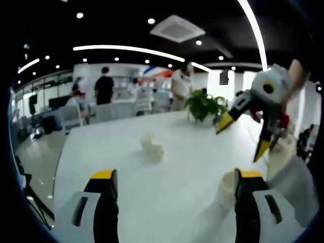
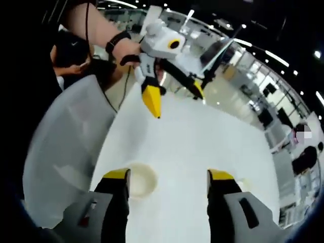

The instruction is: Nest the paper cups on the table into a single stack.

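Nearest in the left gripper view are the left gripper's (image 1: 174, 190) own two jaws, black with yellow tips, standing wide apart with nothing between them over the bare white table (image 1: 126, 152). Just inside the right-hand jaw sits a pale paper cup (image 1: 226, 188), upright with its round rim up, partly hidden by that jaw. Farther out, near the middle of the table, a small cluster of paper cups (image 1: 153, 148) stands well apart from the near one; how many there are is too blurred to tell. To the right the right gripper (image 1: 243, 134) hangs above the table, its yellow-tipped jaws spread and empty, with a potted green plant (image 1: 204, 105) behind it at the table's far edge. In the right gripper view that gripper's jaws are likewise apart, and an open-mouthed cup (image 2: 139, 180) lies just beside the left-hand jaw, looking thin-walled, light and matte; the left gripper (image 2: 174, 98) hovers beyond it. By the look of it the stacking has not begun: no cup is held. The next move calls for closing gently on one cup's wall, since thin paper crushes easily, then lowering it squarely into another's mouth.
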`<act>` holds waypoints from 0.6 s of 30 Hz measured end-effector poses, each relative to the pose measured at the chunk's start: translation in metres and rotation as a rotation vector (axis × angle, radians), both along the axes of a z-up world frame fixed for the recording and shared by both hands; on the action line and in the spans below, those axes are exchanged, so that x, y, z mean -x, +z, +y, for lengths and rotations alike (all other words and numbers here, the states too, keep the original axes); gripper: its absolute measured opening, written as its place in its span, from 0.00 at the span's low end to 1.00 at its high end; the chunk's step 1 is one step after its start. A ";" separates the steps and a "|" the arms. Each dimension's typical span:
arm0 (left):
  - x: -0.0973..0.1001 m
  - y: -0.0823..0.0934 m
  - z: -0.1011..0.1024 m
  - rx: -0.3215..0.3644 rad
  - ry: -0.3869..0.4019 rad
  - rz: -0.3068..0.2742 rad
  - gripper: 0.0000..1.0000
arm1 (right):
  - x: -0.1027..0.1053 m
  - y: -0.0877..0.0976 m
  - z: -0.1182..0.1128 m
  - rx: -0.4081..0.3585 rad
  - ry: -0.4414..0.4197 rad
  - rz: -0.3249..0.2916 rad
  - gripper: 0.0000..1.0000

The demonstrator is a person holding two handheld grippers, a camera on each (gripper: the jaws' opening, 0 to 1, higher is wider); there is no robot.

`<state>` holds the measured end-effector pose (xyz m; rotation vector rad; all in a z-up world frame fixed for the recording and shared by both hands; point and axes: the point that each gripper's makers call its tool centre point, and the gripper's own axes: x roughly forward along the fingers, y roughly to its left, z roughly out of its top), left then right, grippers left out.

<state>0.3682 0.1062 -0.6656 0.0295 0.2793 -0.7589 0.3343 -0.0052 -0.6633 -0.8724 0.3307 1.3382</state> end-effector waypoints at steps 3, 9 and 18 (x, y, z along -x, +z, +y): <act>0.000 0.001 0.001 -0.002 0.000 0.000 0.96 | -0.008 0.005 -0.001 -0.022 -0.017 -0.040 0.86; -0.001 0.000 0.000 -0.003 -0.002 0.002 0.96 | -0.022 0.015 -0.001 -0.065 -0.072 -0.063 1.00; -0.003 0.000 0.001 0.000 0.005 0.002 0.96 | -0.032 0.013 -0.003 -0.075 -0.112 -0.040 1.00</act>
